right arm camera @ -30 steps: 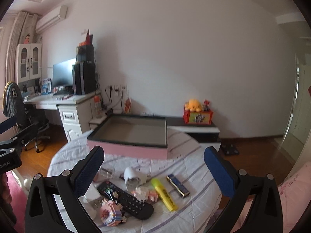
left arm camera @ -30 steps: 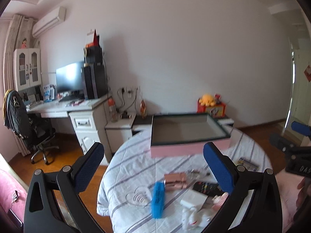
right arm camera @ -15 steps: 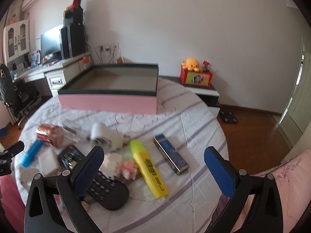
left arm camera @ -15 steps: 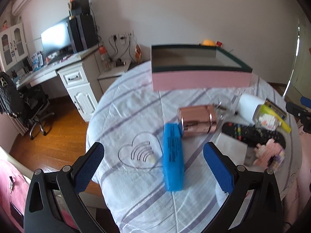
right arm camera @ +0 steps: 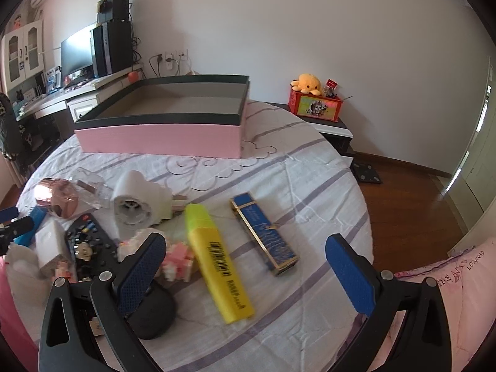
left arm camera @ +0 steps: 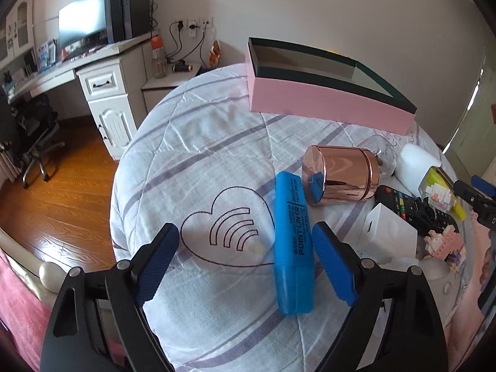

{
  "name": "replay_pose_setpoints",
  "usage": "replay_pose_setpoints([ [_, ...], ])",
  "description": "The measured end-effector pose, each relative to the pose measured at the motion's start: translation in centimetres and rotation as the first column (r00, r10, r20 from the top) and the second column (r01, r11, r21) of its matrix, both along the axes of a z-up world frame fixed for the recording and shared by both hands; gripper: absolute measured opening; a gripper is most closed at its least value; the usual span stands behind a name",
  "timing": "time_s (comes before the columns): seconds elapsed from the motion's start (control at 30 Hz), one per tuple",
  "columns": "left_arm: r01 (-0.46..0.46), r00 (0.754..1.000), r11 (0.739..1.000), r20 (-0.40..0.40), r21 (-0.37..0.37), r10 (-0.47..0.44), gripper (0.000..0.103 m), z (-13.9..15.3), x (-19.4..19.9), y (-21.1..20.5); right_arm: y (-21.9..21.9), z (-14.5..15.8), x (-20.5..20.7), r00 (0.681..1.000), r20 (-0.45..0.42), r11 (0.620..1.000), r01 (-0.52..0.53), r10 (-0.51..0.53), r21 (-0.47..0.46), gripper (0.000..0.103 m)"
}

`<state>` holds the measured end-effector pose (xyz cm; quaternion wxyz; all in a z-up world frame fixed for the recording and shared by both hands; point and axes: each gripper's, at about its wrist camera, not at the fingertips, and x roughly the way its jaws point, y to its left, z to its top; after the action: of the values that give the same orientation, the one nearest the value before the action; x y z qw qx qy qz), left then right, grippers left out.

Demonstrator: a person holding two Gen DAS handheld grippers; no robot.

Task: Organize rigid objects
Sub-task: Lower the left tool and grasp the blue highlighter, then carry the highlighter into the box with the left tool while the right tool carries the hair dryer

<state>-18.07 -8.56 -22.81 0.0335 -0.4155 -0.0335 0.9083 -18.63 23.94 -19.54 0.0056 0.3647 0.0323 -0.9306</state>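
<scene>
My left gripper (left arm camera: 243,232) hovers low over the striped tablecloth with its jaws closing. A blue highlighter (left arm camera: 293,241) lies between them, close to the right finger, and neither pad presses on it. Just beyond it lies a rose-gold cylinder (left arm camera: 339,175) on its side. My right gripper (right arm camera: 245,241) stands open above a yellow highlighter (right arm camera: 217,257) and a slim blue-and-gold box (right arm camera: 266,235), touching neither. An open pink box (right arm camera: 161,136) with a dark rim sits at the far side of the table.
Between the two grippers lie a black remote (right arm camera: 90,241), a white block (left arm camera: 387,232), a white round-nosed gadget (right arm camera: 136,204) and pink brick toys (right arm camera: 176,257). The round table's edge (left arm camera: 124,167) drops to wooden floor at the left. A desk and chair stand beyond.
Both grippers have come down toward the table and tipped downward, so the objects look much nearer. The left jaws have narrowed a little around the blue highlighter.
</scene>
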Motion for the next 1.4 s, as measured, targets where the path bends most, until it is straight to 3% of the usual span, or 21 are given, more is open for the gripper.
replay_pose_setpoints([
  [0.47, -0.020, 1.000, 0.992, 0.013, -0.128, 0.022, 0.093, -0.6, -0.6, 0.0, 1.7, -0.2, -0.6, 1.000, 0.018, 1.000, 0.007, -0.006, -0.014, 0.103],
  [0.57, -0.005, 1.000, 0.993, 0.011, -0.121, 0.006, 0.085, -0.7, -1.1, 0.1, 2.0, -0.3, -0.7, 1.000, 0.016, 1.000, -0.003, 0.004, -0.022, 0.103],
  [0.7, 0.038, 0.999, 0.991, -0.014, -0.126, -0.040, 0.059, -0.4, -0.8, 0.6, 2.2, -0.4, -1.1, 1.000, 0.023, 1.000, -0.015, 0.016, -0.022, 0.103],
  [0.9, 0.080, 0.996, 0.993, -0.024, -0.092, -0.082, 0.036, -0.1, -0.8, 0.9, 2.5, -0.4, -1.8, 0.999, 0.032, 1.000, -0.028, 0.028, -0.011, 0.103],
  [0.93, 0.080, 0.996, 0.993, -0.027, -0.089, -0.082, 0.026, 0.0, -0.8, 0.9, 2.4, -0.2, -1.7, 0.999, 0.025, 1.000, -0.029, 0.029, -0.013, 0.103],
  [1.17, 0.091, 0.995, 0.994, -0.037, -0.062, -0.093, 0.026, 0.3, -0.8, 1.4, 1.8, 0.3, -1.7, 0.998, 0.017, 0.998, -0.060, 0.060, 0.008, 0.102],
  [1.23, 0.093, 0.995, 0.994, -0.042, -0.059, -0.095, 0.026, 0.5, -0.7, 1.4, 1.8, 0.3, -2.1, 0.998, 0.023, 0.998, -0.063, 0.063, 0.014, 0.098],
  [1.4, 0.095, 0.994, 0.993, -0.054, -0.075, -0.099, 0.026, 1.1, -0.6, 1.7, -0.9, 1.8, -2.0, 0.989, -0.014, 0.988, -0.148, 0.147, -0.048, 0.097],
])
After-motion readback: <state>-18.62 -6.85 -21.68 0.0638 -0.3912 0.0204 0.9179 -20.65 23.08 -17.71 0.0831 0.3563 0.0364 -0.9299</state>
